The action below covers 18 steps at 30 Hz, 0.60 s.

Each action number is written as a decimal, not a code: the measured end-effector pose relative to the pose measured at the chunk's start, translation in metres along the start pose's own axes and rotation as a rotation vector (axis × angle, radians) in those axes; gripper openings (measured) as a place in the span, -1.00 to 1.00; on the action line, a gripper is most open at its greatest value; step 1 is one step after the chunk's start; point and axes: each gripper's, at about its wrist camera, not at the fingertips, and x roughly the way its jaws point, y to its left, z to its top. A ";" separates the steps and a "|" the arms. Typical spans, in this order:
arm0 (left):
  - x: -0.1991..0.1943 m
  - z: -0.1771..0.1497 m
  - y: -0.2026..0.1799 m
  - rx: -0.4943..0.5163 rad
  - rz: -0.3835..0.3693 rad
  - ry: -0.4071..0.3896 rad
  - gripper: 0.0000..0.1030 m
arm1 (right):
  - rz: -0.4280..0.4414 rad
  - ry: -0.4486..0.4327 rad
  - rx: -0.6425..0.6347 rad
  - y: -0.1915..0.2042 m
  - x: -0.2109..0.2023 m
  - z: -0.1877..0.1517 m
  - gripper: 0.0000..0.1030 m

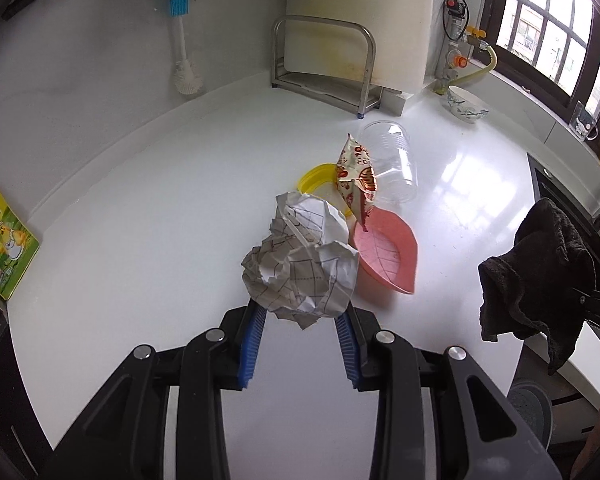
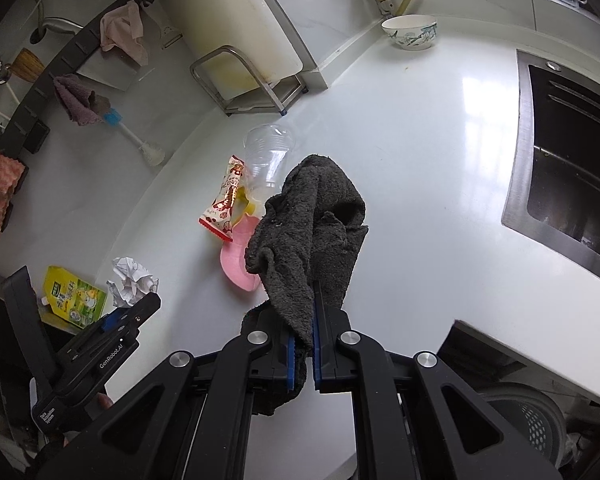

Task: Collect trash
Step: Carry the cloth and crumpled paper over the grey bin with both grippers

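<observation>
My left gripper is shut on a crumpled ball of lined paper and holds it above the white counter; the ball also shows in the right wrist view. My right gripper is shut on a dark grey cloth, which hangs at the right in the left wrist view. On the counter lie a snack wrapper, a clear plastic cup on its side, a pink leaf-shaped dish and a yellow lid.
A patterned bowl stands at the back by the wall. A steel rack holds a white board. A green pouch lies at the counter's left edge. The sink is on the right. A grey basket stands below.
</observation>
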 end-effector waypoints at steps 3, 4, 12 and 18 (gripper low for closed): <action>-0.016 -0.011 -0.014 -0.006 0.016 0.003 -0.35 | 0.013 0.009 -0.024 -0.007 -0.015 -0.007 -0.88; -0.022 -0.016 -0.019 -0.010 0.020 0.003 -0.35 | 0.018 0.013 -0.034 -0.010 -0.020 -0.010 -0.88; -0.069 -0.061 -0.076 -0.020 0.058 0.003 -0.34 | 0.040 0.054 -0.119 -0.046 -0.065 -0.045 -0.88; -0.094 -0.096 -0.123 -0.021 0.073 -0.006 -0.34 | 0.030 0.090 -0.175 -0.081 -0.098 -0.076 -0.88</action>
